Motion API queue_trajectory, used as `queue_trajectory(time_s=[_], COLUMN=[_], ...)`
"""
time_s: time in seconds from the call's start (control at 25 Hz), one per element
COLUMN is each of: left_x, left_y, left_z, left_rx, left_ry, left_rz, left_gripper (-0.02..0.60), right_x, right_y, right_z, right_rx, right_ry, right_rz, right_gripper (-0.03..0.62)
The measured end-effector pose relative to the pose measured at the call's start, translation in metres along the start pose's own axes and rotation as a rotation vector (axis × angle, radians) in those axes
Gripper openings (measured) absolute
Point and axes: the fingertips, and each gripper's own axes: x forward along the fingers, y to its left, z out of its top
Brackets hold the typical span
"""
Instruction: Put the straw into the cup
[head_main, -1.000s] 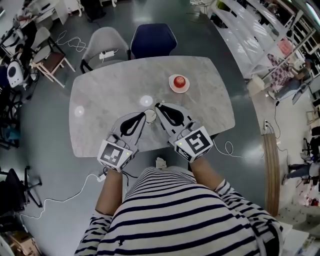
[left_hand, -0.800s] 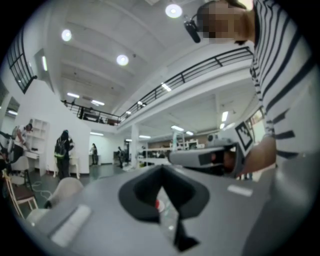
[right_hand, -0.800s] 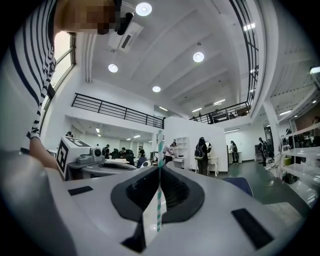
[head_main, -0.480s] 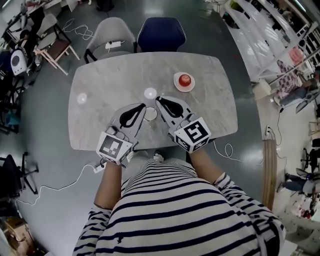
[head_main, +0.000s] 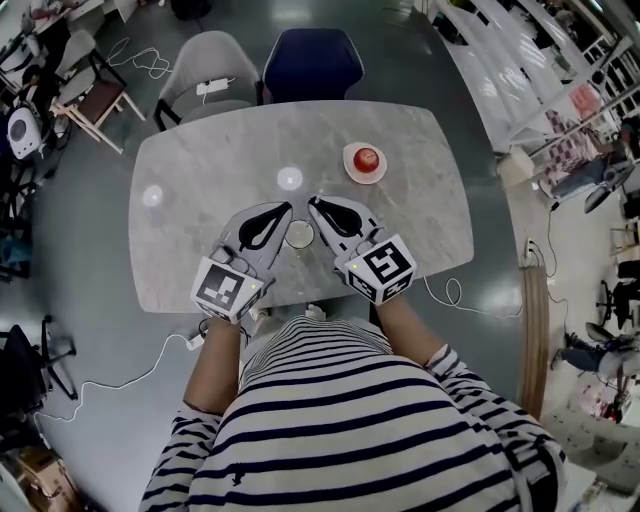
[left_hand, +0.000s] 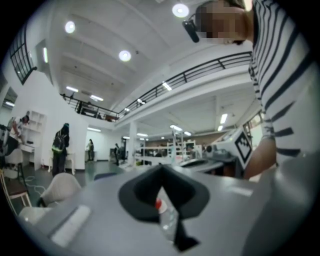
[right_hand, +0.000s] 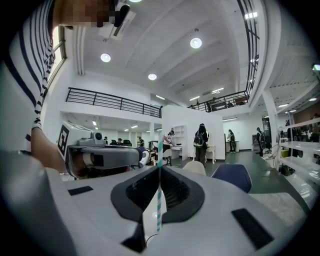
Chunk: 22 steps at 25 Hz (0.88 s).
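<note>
Little had shifted since a second before: my right fingers (right_hand: 210, 210) stayed clamped on the striped straw (right_hand: 159, 200), held upright, my left fingers (left_hand: 100, 210) stayed pressed together with something clear (left_hand: 167, 215) blurred in their gap, and the cup (head_main: 299, 235) stood between both pairs.

Between the jaws of the left hand-held gripper (left_hand: 161, 170), a clear shape (left_hand: 167, 222) with a red spot is too blurred to name. In the head view the straw (right_hand: 159, 190) is too thin to find, and the right hand-held gripper (head_main: 314, 205) covers part of the tabletop (head_main: 200, 200) edge at 5 o'clock.
</note>
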Motion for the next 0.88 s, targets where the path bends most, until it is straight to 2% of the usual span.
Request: queue_trajectory(time_s=[0.52, 0.88], left_x=[0.001, -0.004], left_y=[0.011, 0.010], left_z=[-0.022, -0.041], left_rx=[-0.040, -0.064], left_ry=[0.021, 0.051], left_rz=[-0.015, -0.009], left_gripper=[0.008, 0.008], right_x=[0.024, 0.033], right_y=[-0.012, -0.021], right_z=[-0.040, -0.090], right_rx=[0.011, 0.074], right_ry=[0.082, 0.167], right_rz=[-0.019, -0.030], right_gripper=[0.015, 0.015])
